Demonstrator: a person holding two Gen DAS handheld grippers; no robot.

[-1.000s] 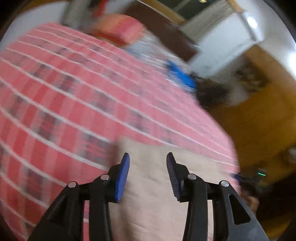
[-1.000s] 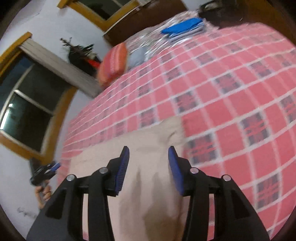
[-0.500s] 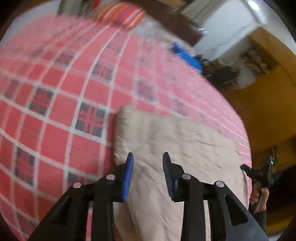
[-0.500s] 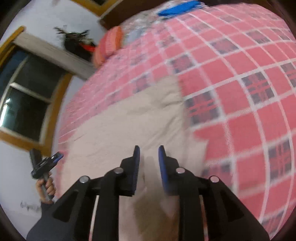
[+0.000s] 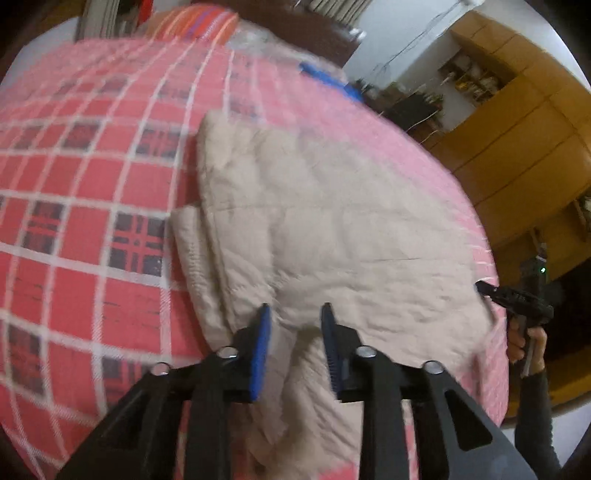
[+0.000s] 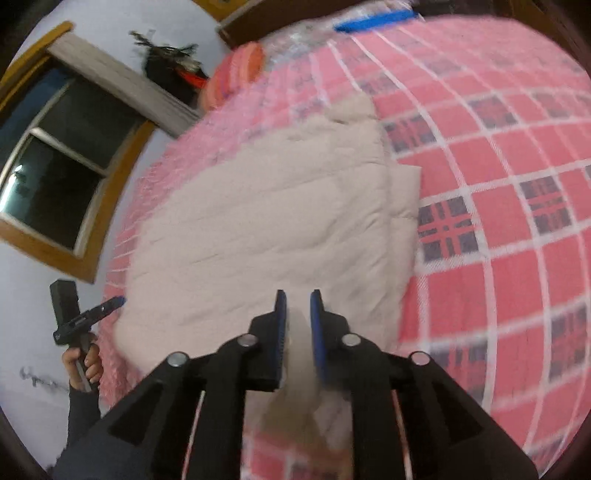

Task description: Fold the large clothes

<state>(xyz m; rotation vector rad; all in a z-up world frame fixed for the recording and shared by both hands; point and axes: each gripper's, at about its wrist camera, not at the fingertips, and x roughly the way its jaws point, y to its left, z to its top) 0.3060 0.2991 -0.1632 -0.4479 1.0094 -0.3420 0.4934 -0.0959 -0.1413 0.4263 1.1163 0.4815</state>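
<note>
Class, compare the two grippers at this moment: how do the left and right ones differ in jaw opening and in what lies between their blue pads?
The left gripper has its jaws set wide apart, while the right gripper has its jaws nearly closed. The left one only straddles the beige garment; whether the right one pinches a raised fold is unclear. Both are black with blue pads and sit at the garment's near edge on the red checked bedspread.

Dim, warm indoor light; motion blur smears both views (worst toward the edges), with heavy fisheye bending.

home bedroom, bed under a red checked sheet [image 5: 74,229], striped pillow [image 5: 195,24], wooden-framed window [image 6: 55,166], yellow wardrobe [image 5: 524,140]
</note>
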